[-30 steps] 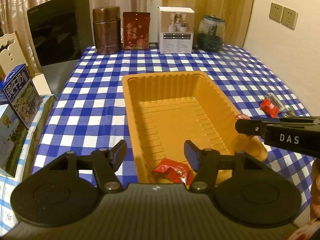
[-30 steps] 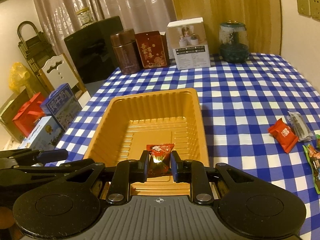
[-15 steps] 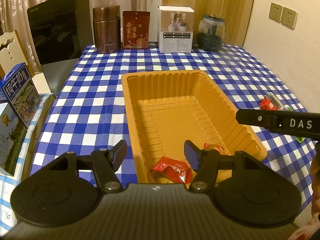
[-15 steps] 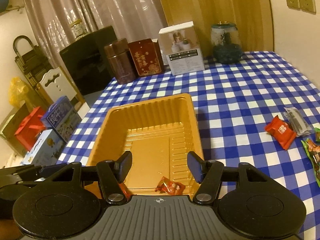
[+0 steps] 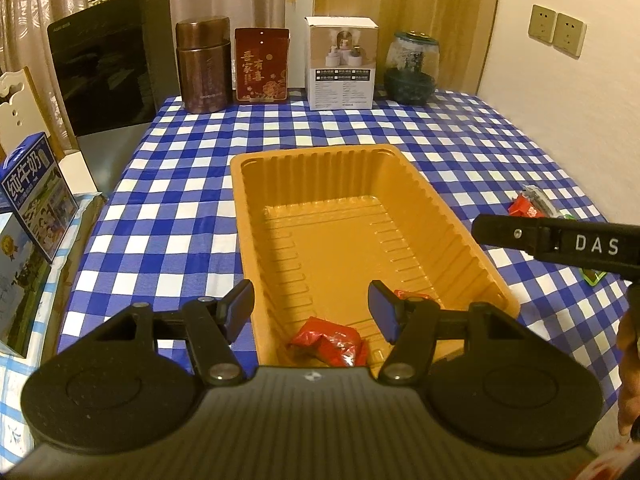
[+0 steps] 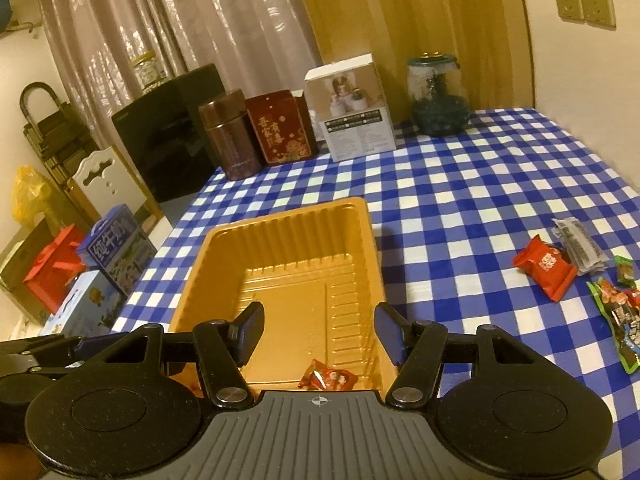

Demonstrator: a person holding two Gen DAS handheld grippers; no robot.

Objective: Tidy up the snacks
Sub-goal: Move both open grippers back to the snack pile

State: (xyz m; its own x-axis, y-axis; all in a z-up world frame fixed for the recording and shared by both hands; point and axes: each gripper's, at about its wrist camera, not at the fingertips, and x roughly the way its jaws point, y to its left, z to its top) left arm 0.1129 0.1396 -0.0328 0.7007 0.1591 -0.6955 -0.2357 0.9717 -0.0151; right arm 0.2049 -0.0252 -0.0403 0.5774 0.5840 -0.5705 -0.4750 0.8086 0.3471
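Golden-orange ribbed plastic tray [image 6: 280, 248] sits on my blue-and-white checked worktop [image 6: 460, 200], with two crinkly red foil snack packets [image 5: 330, 340] lying loose at its near end. Both my left hand-held gripper [image 5: 311, 310] and my right hand-held gripper [image 6: 318, 332] hover over that end with jaws apart and nothing between them. Several glossy wrapped snacks [image 6: 546, 266], red, grey and green, wait on the cloth to the right, so I judge most of the sorting remains.

The left gripper [image 5: 311, 308] was held with jaws apart and empty over the near end of the orange tray [image 5: 256, 216]. A red snack packet [image 5: 330, 342] lay in the tray. The right gripper [image 5: 560, 240] was seen at the tray's right side.
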